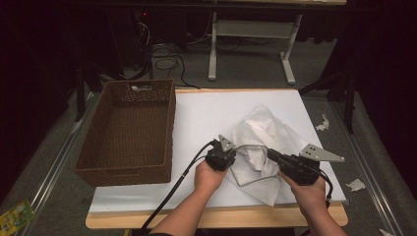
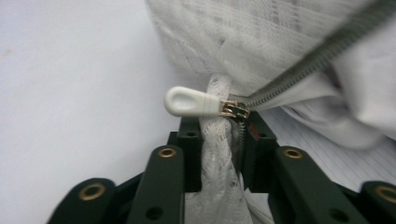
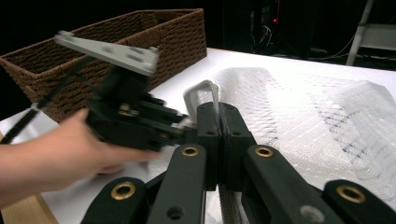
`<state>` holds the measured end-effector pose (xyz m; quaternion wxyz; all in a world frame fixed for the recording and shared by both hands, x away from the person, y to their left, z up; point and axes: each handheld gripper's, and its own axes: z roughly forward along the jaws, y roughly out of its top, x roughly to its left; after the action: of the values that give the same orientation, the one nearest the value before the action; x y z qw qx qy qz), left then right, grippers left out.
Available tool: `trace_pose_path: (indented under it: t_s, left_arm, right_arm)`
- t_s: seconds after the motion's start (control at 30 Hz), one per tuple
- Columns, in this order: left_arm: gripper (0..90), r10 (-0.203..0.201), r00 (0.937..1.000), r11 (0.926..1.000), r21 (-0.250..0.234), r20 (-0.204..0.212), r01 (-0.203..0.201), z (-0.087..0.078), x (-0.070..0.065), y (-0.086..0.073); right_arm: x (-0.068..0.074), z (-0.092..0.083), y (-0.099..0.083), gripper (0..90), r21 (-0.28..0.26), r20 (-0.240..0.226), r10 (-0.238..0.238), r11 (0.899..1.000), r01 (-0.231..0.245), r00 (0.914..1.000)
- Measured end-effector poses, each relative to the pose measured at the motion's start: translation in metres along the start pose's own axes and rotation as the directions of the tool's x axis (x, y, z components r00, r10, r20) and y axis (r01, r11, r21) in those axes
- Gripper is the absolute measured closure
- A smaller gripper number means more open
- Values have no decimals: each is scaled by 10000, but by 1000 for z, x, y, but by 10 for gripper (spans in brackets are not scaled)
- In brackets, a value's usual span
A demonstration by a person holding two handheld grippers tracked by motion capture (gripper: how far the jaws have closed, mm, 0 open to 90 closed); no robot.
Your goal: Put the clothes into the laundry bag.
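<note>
Beside the basket point(image 1: 129, 132), both grippers' fingers pinch the mesh bag point(image 1: 265, 147) — left gripper view shows its zipper pull point(image 2: 191, 101).

Your high view looks forward and down over the bench point(image 1: 206, 113) from your side, taking in the wicker basket point(image 1: 129, 130) and white mesh bag point(image 1: 260, 147). Your left gripper view sits very close to the bag's zipper pull point(image 2: 191, 101). Your right gripper view looks low across the bench, sharing basket, bag and the left hand-held gripper point(image 3: 180, 125).
</note>
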<state>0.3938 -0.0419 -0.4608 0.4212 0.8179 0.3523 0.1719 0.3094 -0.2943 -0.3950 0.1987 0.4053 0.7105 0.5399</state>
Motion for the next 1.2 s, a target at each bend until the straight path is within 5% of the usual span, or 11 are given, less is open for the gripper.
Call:
trace_pose_path:
  t_s: [0.3,0.5,0.67,0.77,0.8,0.83,0.87,0.93,1.03,1.1,1.2]
  left_arm:
    - [787,5,9986,10000,-73,534,-1,-54,7,-29]
    - [468,-326,9992,9969,-703,238,342,-61,13,-39]
    - [292,-82,10000,9970,-775,52,86,-49,14,-29]
    - [278,96,9999,9978,-655,-97,-103,-35,13,-17]
    - [322,142,9999,9987,-484,-11,-143,-30,13,-15]
    - [461,178,9998,9993,-318,107,-175,-25,13,-13]
    - [641,159,9995,9997,-188,280,-154,-23,14,-13]
    - [838,217,9991,9998,39,354,-219,-23,15,-13]
    - [887,240,9993,9997,35,269,-242,-34,19,-18]
    - [890,390,9989,9992,21,279,-390,-48,20,-26]
    - [892,430,9985,9990,-161,339,-425,-66,18,-39]
  right_arm:
    - [6,4,-7,891,361,-135,-46,9993,51,9999]
    - [17,-4,-18,727,676,-344,137,9976,-113,9993]
    - [11,-30,-15,591,-16,564,450,9990,-450,9974]
    - [-6,-33,-16,480,-124,1895,722,9974,-712,9792]
    - [-14,-29,-19,415,40,2163,856,9961,-886,9726]
    - [-22,-24,-23,342,328,2356,1108,9920,-1218,9655]
    - [-30,-17,-29,292,662,2485,1421,9844,-1632,9581]
    - [-42,-1,-42,239,1514,2608,1818,9622,-2262,9481]
    - [-52,17,-55,246,2348,2666,2223,9288,-2868,9378]
    - [-55,28,-60,312,2746,2657,2222,9153,-2946,9381]
    - [-53,44,-60,545,3173,2370,1819,9140,-2530,9543]
